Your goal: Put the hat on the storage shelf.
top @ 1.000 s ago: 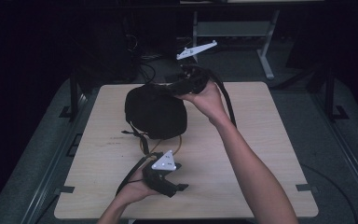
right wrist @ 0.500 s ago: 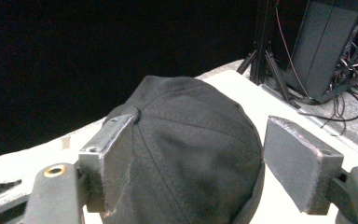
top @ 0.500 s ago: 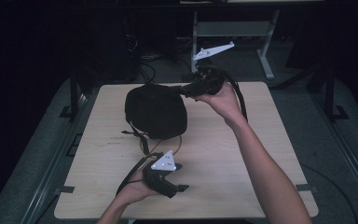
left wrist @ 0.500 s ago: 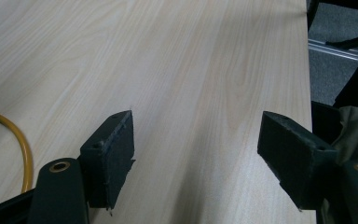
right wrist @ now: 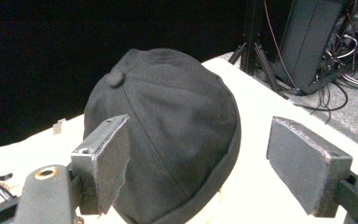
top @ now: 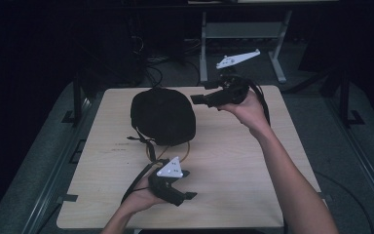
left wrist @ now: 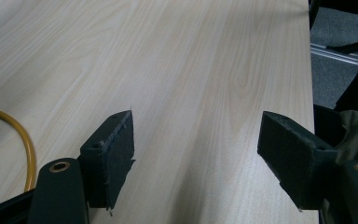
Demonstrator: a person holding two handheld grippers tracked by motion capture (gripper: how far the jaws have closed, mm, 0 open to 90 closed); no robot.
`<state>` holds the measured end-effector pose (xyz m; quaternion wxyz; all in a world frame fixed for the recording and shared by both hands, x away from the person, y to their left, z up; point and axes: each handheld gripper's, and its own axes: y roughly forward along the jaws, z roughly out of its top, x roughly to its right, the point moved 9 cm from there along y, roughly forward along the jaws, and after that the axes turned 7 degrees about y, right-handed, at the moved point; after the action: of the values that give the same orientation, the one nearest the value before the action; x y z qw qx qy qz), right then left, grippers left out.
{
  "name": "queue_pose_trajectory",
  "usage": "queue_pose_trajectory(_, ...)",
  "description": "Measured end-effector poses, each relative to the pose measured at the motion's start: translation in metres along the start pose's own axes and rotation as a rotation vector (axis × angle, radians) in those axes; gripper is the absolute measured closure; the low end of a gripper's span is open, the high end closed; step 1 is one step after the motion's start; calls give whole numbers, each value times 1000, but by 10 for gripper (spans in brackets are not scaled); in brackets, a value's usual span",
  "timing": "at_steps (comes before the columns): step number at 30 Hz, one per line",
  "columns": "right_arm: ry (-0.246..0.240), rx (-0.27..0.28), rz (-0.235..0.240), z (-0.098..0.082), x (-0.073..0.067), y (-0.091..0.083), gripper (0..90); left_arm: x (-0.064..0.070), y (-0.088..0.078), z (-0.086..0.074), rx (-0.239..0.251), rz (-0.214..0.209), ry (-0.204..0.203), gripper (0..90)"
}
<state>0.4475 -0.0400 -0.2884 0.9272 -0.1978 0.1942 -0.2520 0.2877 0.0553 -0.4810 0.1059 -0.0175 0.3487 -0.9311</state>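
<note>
A black cap (top: pixel 163 116) with a button on top lies crown up on the wooden table (top: pixel 233 161), left of centre. My right gripper (top: pixel 198 99) hovers just to the right of the cap and points at it. Its jaws have just been opening and stand open with nothing between them. In the right gripper view the cap (right wrist: pixel 168 135) lies beyond the open jaws of the right gripper (right wrist: pixel 198 158). My left gripper (top: pixel 189 196) rests near the table's front edge, open and empty. In its own view, the left gripper (left wrist: pixel 196 154) has bare wood between its jaws.
A yellow cord (top: pixel 188 149) curls out from under the cap toward the left hand; it also appears as the yellow cord (left wrist: pixel 26 144) in the left gripper view. A metal stand (top: pixel 277 53) and cables (top: pixel 151 58) sit behind the table. Black equipment (right wrist: pixel 307 46) stands off the far edge.
My right gripper has drawn back to the right, off the cap's upper right side, and now hangs apart from it. The cap stays put. The left hand has not moved.
</note>
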Motion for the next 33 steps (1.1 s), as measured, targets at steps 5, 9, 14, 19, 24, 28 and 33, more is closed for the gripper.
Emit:
queue_pose_trajectory(5, 14, 4, -6, -9, 7, -9, 212, 0, -1, 2, 10, 5, 8, 270)
queue_pose_trajectory(9, 27, -5, -11, -17, 12, -15, 211, -1, 0, 1, 7, 10, 4, 270)
queue_pose_trajectory(14, 35, -2, -25, -26, 19, -24, 211, -1, 0, 2, 11, 17, 4, 265)
queue_pose_trajectory(19, 48, 0, -32, -40, 28, -34, 211, -1, 2, 2, 7, 19, 1, 260)
queue_pose_trajectory(24, 73, -12, -39, -54, 35, -39, 211, 0, 2, 1, 5, 21, 1, 260)
queue_pose_trajectory(28, 82, -8, -42, -62, 39, -44, 211, 0, 1, 1, 3, 19, 1, 260)
queue_pose_trajectory(33, 88, -9, -50, -71, 44, -49, 211, -2, 1, -1, 2, 19, -6, 259)
